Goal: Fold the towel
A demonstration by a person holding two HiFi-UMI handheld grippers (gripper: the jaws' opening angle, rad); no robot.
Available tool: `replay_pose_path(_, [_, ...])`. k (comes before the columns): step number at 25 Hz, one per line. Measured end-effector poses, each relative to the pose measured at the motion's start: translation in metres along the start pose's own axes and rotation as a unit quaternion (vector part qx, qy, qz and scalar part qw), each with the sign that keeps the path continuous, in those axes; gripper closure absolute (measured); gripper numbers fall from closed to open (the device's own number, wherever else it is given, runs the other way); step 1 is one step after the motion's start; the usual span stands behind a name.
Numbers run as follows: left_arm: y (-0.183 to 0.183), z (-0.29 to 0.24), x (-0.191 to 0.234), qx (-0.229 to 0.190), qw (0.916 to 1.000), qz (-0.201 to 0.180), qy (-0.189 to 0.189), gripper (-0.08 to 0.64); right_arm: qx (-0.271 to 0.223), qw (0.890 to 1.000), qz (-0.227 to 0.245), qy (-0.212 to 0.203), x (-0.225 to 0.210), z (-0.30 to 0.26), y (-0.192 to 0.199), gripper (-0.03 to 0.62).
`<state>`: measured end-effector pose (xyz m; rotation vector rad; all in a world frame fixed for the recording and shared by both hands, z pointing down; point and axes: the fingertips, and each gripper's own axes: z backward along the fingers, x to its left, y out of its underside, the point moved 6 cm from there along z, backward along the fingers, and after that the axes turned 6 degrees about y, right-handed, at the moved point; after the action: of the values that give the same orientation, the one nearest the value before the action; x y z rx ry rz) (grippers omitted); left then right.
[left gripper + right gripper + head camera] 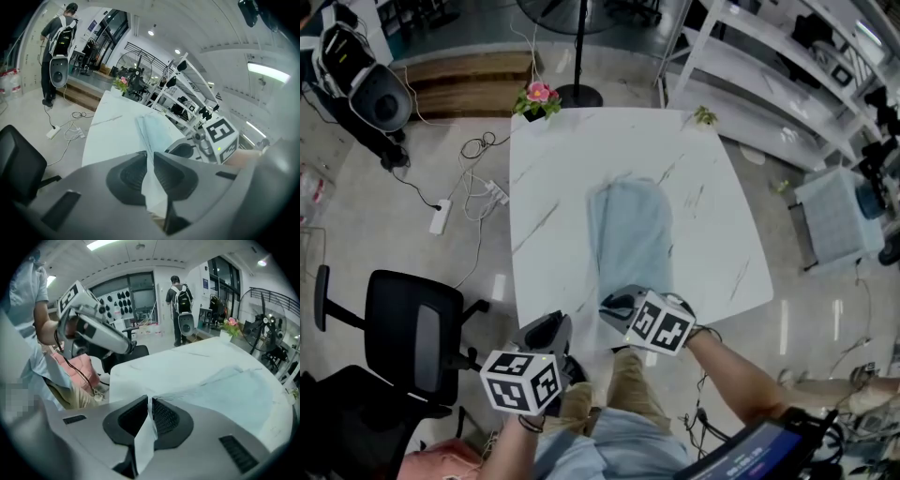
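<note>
White marble-veined tabletop (553, 178). Pale blue soft cloth towel (628, 234) lies lengthwise down its middle, near end drawn to the near edge. Left tongs (149, 157) and right tongs (149, 401) are each clenched on that end. The towel looks light and limp and will likely sag, so the corners seem the best hold.

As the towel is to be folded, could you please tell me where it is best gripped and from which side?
Probably its near short edge, toward the two corners, coming from the person's side of the table. The towel lies flat as a long strip running away, so that edge lifts easiest. The left gripper and right gripper each pinch cloth there.
</note>
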<state>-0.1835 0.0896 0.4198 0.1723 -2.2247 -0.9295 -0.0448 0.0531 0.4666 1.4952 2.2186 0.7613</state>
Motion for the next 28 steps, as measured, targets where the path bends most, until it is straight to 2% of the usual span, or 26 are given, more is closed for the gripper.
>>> replay_pose_path(2, [0.003,-0.003,0.004,0.001,1.0,0.006,-0.005,0.512,0.019,1.0,0.009,-0.005,0.005,-0.02,0.011,0.54])
replay_pose_path(3, [0.004,-0.005,0.005,0.002,0.9999,0.008,-0.007,0.512,0.021,1.0,0.013,-0.017,0.007,-0.023,0.011,0.516])
replay_pose_path(4, [0.004,-0.008,0.006,0.002,0.9999,0.01,-0.008,0.511,0.018,0.999,0.015,-0.037,0.01,-0.02,0.006,0.468])
replay_pose_path(5, [0.002,-0.01,0.005,0.0,0.9999,0.011,-0.009,0.511,0.009,0.998,0.015,-0.062,0.012,-0.011,-0.002,0.389])
replay_pose_path(8, [-0.006,-0.015,0.003,-0.012,0.9997,0.021,-0.01,0.509,-0.03,0.99,0.012,-0.138,0.009,0.033,-0.035,0.365])
replay_pose_path(10, [-0.013,-0.018,-0.001,-0.02,0.9994,0.024,-0.012,0.5,-0.054,0.983,0.017,-0.176,-0.005,0.063,-0.053,0.367])
replay_pose_path(11, [-0.017,-0.021,-0.003,-0.022,0.9993,0.025,-0.014,0.49,-0.068,0.981,0.023,-0.178,-0.02,0.076,-0.061,0.384])
replay_pose_path(12, [-0.021,-0.025,-0.006,-0.024,0.9992,0.026,-0.017,0.472,-0.082,0.983,0.031,-0.162,-0.043,0.086,-0.068,0.41])
replay_pose_path(14, [-0.026,-0.038,-0.012,-0.025,0.9988,0.03,-0.028,0.427,-0.101,0.991,0.05,-0.075,-0.105,0.094,-0.076,0.448])
replay_pose_path(16, [-0.027,-0.055,-0.018,-0.018,0.9982,0.037,-0.043,0.391,-0.089,0.992,0.079,0.032,-0.174,0.088,-0.076,0.459])
replay_pose_path(17, [-0.025,-0.066,-0.019,-0.01,0.9977,0.041,-0.053,0.385,-0.077,0.99,0.097,0.065,-0.203,0.08,-0.074,0.459])
replay_pose_path(18, [-0.022,-0.077,-0.02,0.002,0.9969,0.045,-0.064,0.379,-0.065,0.988,0.112,0.079,-0.228,0.07,-0.07,0.459])
replay_pose_path(20, [-0.013,-0.096,-0.02,0.03,0.9938,0.05,-0.094,0.373,-0.043,0.99,0.122,0.061,-0.263,0.044,-0.062,0.442])
replay_pose_path(23, [0.004,-0.114,-0.018,0.061,0.9866,0.06,-0.139,0.376,-0.026,0.995,0.094,-0.007,-0.298,0.005,-0.048,0.43])
replay_pose_path(25, [0.011,-0.119,-0.019,0.07,0.9824,0.079,-0.154,0.413,-0.016,0.996,0.078,-0.049,-0.309,-0.017,-0.042,0.417])
replay_pose_path(27, [0.018,-0.121,-0.022,0.075,0.979,0.094,-0.165,0.456,-0.005,0.994,0.084,-0.07,-0.312,-0.033,-0.035,0.42])
replay_pose_path(28, [0.02,-0.122,-0.022,0.076,0.9777,0.097,-0.17,0.472,0.002,0.993,0.094,-0.077,-0.312,-0.038,-0.032,0.45])
